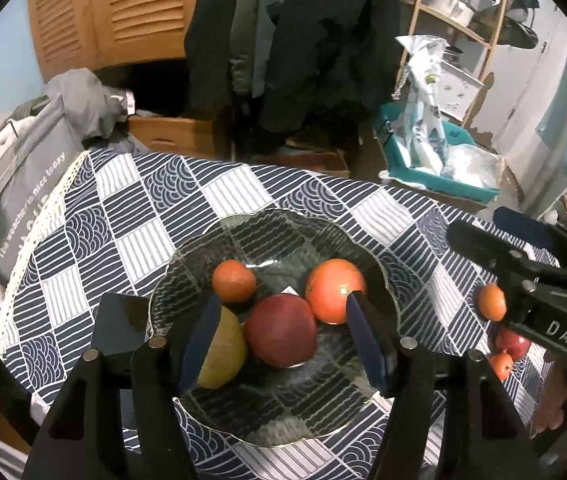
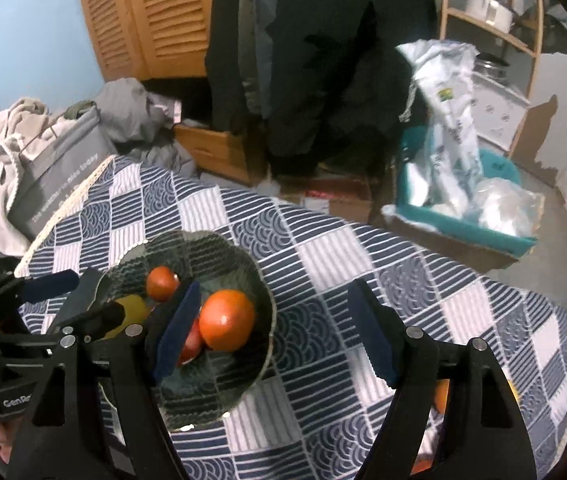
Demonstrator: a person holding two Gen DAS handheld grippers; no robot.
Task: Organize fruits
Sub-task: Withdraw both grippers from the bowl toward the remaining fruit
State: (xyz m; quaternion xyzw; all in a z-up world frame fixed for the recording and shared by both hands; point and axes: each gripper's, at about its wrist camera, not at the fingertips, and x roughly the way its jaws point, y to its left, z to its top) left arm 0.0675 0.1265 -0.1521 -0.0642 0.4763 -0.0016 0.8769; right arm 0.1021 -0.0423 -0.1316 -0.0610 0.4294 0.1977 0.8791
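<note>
The left gripper (image 1: 283, 336) hangs over a dark glass bowl (image 1: 379, 268) on the bench, which is covered by a blue-and-white patterned cloth (image 1: 155, 216). Its fingers (image 1: 199, 344) are spread wide and hold nothing. Between them lies a red apple (image 1: 281, 330). A yellow-green pear (image 1: 223, 354) lies against the inner face of the left finger, partly hidden by it. A large orange (image 1: 333, 290) sits just ahead of the right fingertip, and a small tangerine (image 1: 233, 281) lies further ahead, beyond the left fingertip. All four fruits are inside the bowl.

To the right of the left gripper's fingers, outside the bowl, a small tangerine on the cloth (image 1: 491, 302) lies just beside the body of the other tool, with a second red apple (image 1: 513, 342) and another small orange fruit (image 1: 501, 365) below it.

The right gripper (image 2: 275, 332) is also spread open and empty, held above bare cloth just right of the bowl (image 2: 203, 240). Its left finger overlaps the bowl's contents in the right wrist view, while its right finger (image 2: 371, 332) is over the cloth. An orange fruit (image 2: 441, 396) peeks out behind the base of that right finger.
</note>
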